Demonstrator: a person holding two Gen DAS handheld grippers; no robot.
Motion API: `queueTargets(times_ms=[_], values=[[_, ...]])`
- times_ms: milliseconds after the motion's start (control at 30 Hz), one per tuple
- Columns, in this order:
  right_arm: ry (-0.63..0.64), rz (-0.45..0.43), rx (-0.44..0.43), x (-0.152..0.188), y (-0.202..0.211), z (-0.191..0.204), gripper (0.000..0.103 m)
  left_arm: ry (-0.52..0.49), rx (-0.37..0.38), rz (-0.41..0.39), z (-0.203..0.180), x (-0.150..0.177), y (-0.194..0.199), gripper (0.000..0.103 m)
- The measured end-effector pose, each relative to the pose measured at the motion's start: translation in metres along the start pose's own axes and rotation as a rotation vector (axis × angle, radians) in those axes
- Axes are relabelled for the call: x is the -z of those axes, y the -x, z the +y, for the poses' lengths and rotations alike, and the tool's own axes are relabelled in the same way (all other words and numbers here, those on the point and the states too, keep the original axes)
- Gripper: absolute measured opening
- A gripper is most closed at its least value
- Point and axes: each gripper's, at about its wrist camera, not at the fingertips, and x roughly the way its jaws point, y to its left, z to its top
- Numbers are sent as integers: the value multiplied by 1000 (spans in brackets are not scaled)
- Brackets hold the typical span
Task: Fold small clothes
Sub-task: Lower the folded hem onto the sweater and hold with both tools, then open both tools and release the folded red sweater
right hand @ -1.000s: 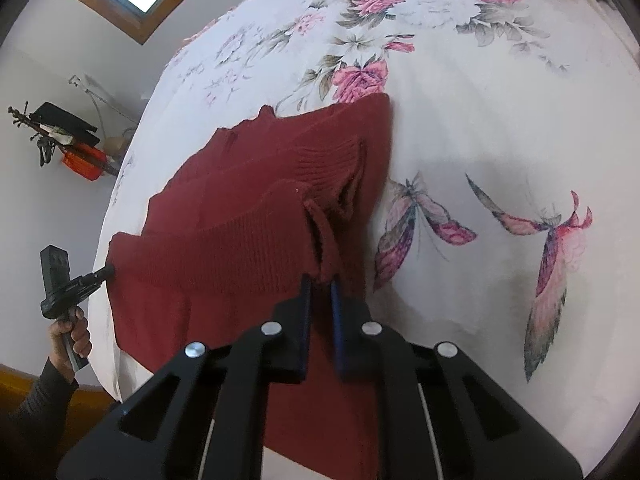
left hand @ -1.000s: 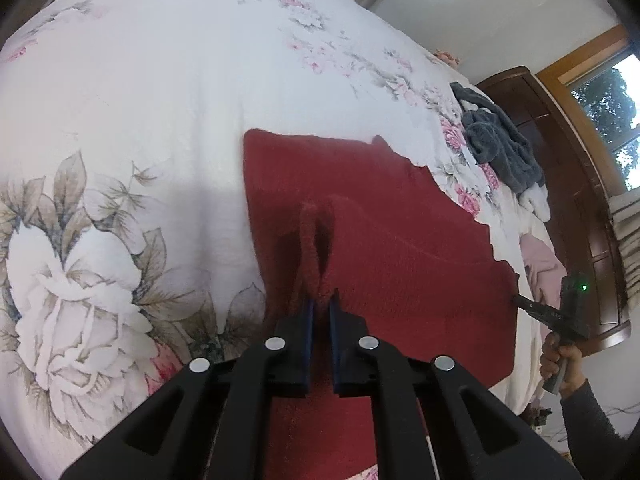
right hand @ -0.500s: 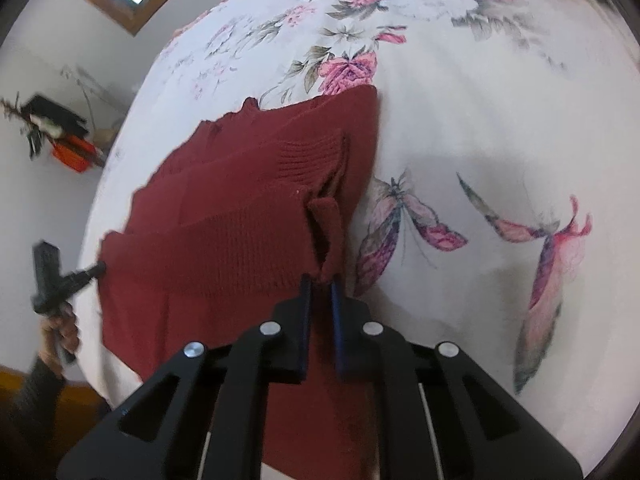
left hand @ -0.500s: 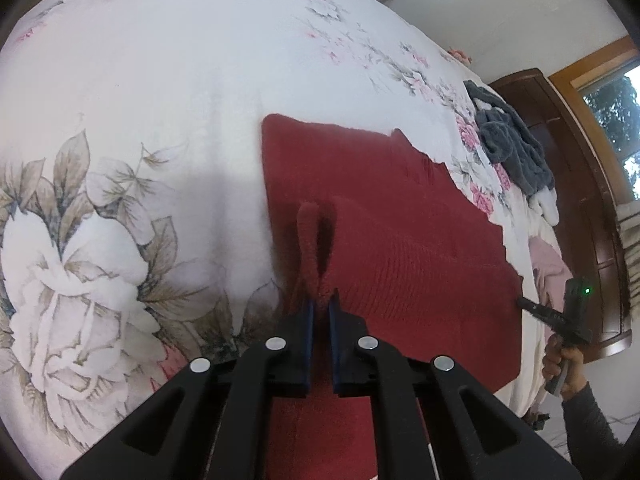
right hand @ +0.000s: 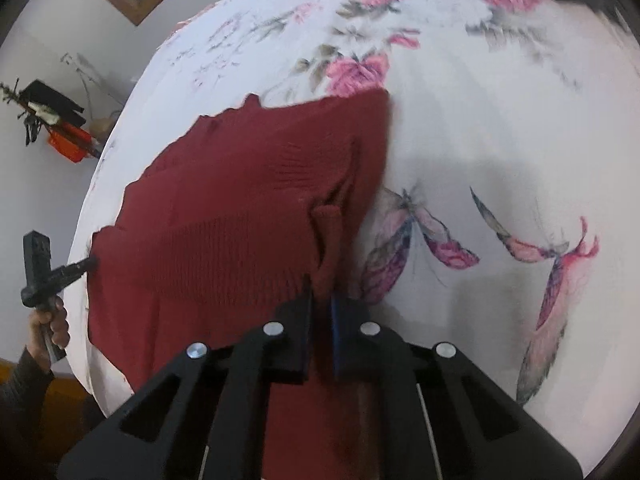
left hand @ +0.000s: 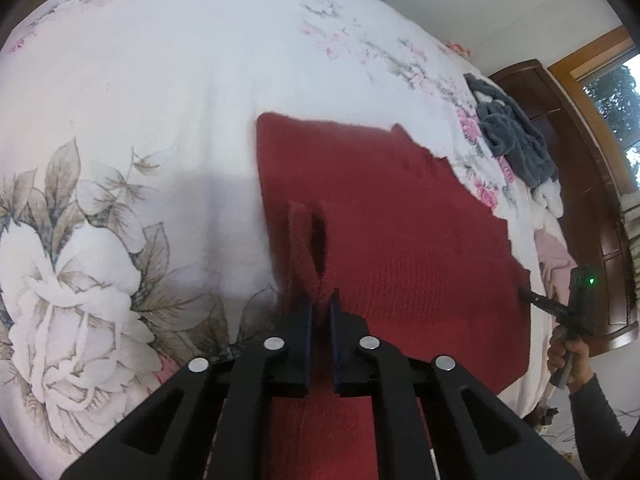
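Note:
A dark red knitted garment [left hand: 400, 216] lies spread on a floral bedspread [left hand: 140, 92]. My left gripper [left hand: 321, 304] is shut on a pinched fold of its near edge, which stands up as a loop between the fingers. In the right wrist view the same red garment [right hand: 240, 200] has my right gripper [right hand: 320, 300] shut on the opposite end of that edge. The lifted edge hangs between the two grippers, folded over the rest of the garment. Each view shows the other gripper at the far corner: the right gripper [left hand: 560, 312], and the left gripper [right hand: 52, 276], both held by a hand.
A grey garment [left hand: 516, 140] and a pink one [left hand: 554, 256] lie further along the bed near the dark wooden headboard [left hand: 592, 208]. The bedspread [right hand: 500, 140] stretches wide beyond the red garment. A stand with a red item [right hand: 66, 144] is by the wall.
Both grippers have carried the held edge forward over the garment, so more of the red knit lies folded and its far edge looks closer. Both stay shut on it.

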Motion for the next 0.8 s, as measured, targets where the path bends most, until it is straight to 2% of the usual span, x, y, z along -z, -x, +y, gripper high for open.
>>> queueTargets(times_ms=[133,333,467,633,800], values=[[47,-62,24,3,27,15,5,-16,21,-64,-9,2,26,5],[98,-177,23,0,82,39,5,-83,74,-197,-38,2,86,5],[100,-262,13,-19,108,48,5,-137,84,-259,-54,-18,113,5],[57,-291,-5,-67,105,44,5,-160,72,-281,-59,-71,109,5],[-9,-234,22,-118,64,24,5,-159,29,-237,-57,-126,69,5]])
